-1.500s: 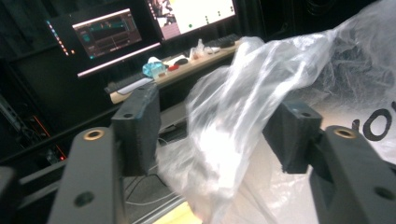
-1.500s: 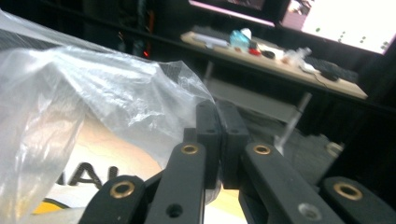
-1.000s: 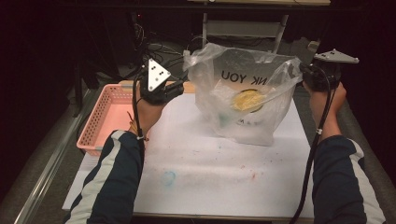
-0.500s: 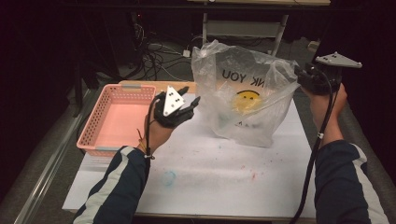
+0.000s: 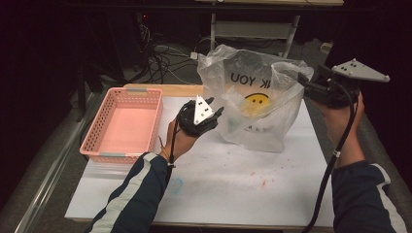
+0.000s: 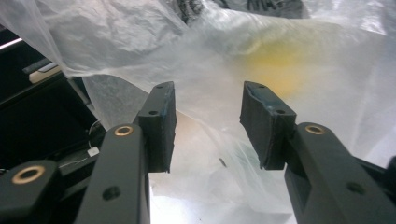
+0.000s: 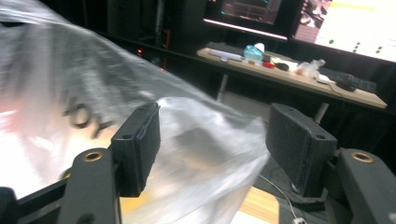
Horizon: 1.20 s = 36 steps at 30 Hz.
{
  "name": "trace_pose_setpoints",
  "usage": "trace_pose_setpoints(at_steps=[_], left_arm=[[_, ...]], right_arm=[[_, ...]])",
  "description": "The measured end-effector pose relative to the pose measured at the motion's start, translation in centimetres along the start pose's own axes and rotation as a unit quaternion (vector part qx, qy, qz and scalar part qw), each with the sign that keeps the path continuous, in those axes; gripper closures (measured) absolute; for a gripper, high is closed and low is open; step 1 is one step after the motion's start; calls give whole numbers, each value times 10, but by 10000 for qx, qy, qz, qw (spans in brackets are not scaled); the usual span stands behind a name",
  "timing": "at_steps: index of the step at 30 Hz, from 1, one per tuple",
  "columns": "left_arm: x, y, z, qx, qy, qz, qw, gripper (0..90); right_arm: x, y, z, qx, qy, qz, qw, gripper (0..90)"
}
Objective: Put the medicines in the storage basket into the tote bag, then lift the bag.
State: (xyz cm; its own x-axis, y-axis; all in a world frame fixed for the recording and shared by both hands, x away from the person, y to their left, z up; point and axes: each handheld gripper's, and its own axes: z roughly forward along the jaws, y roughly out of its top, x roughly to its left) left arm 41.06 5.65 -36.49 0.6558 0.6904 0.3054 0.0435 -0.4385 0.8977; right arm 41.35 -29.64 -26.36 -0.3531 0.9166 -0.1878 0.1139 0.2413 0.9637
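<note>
Plastic bag [image 5: 257, 104], clear, printed with a yellow smiley and dark lettering, standing crumpled on the white surface [image 5: 228, 184] between the two tools. Just ahead of the left tool [image 5: 216, 114] in the high view, its lower left side almost at the jaw tips; whether touching, cannot tell. Seen close in the left gripper view [image 6: 280, 70], filmy wall spread right in front of the left tool [image 6: 208, 126], jaws apart with nothing pinched between them, yellow blur up and to the right of the pads.

Upper right edge of the bag reaching to the right tool [image 5: 303, 80], held raised at the bag's top rim. In the right gripper view, jaws of the right tool [image 7: 212, 149] set wide apart, a fold of the bag [image 7: 93, 107] lying in the gap between them, not squeezed.

Pink basket [image 5: 124, 124] off to the left of the left tool, well apart from the bag.

Compared with half a second ago: left tool moved rightward, away from the basket and nearer the bag. A second ago, up beside the basket's far corner. Right tool and hand [image 5: 340, 111] much as before at the bag's right rim. Bag in roughly the same spot on the surface, its top slightly reshaped.
</note>
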Motion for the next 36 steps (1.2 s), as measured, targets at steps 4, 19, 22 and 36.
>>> trace_pose_setpoints(at_steps=[4,19,22,36], left_arm=[[-1,-8,-9,96,-31,153,9998,458],[3,-43,-50,171,131,215,9995,226],[5,-48,-57,151,95,225,9996,225],[14,-70,-81,361,67,308,9989,171]], right_arm=[[17,-17,-6,-18,161,-94,9998,352],[65,-65,-16,31,589,-173,9981,306],[72,-73,-17,44,718,-208,9972,293],[97,-104,-27,204,955,-522,9938,161]])
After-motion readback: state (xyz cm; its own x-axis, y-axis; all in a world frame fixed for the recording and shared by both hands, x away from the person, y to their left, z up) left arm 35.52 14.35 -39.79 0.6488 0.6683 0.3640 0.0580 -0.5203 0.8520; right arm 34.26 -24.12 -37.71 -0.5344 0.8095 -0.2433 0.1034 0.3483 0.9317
